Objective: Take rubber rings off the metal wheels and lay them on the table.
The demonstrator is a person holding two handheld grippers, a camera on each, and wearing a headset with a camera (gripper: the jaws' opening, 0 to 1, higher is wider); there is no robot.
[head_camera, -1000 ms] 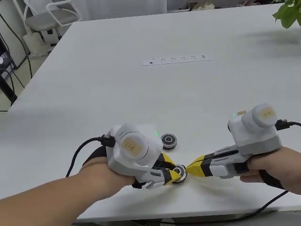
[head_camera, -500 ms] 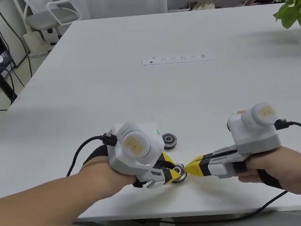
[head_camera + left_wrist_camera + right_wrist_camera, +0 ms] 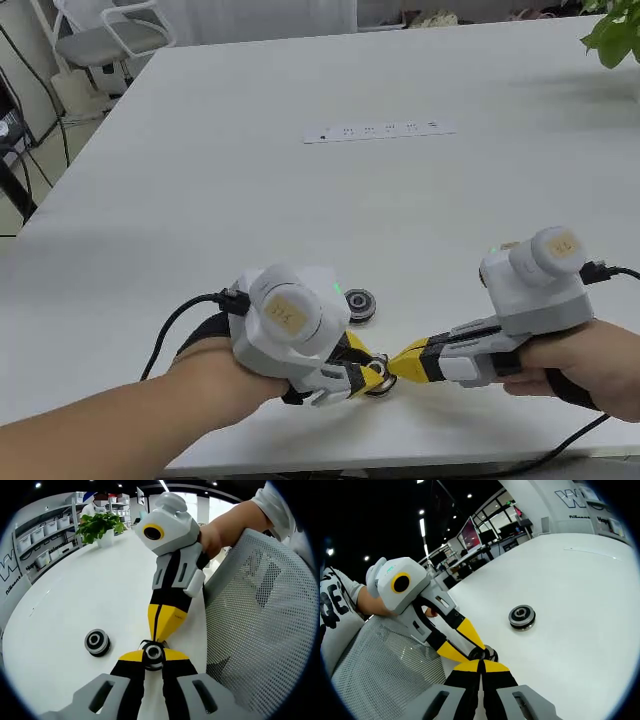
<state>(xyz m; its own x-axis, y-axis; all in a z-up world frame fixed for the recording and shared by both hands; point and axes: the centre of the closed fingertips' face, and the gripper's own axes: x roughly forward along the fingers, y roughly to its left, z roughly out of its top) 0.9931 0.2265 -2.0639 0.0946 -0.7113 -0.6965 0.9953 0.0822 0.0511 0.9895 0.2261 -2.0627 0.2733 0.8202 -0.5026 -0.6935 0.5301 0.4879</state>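
Left gripper (image 3: 153,658) pinches the wheel (image 3: 153,651); my right gripper (image 3: 481,663), jaws pressed together, points straight at it from opposite, tip touching its rim.

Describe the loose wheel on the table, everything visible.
The loose wheel is a small disc lying flat on the white table: shiny metal hub with a dark centre hole, what looks like a black rubber ring on its rim. Nothing touches it. It sits just beyond the held wheel, which the left gripper clamps and the shut right gripper meets.
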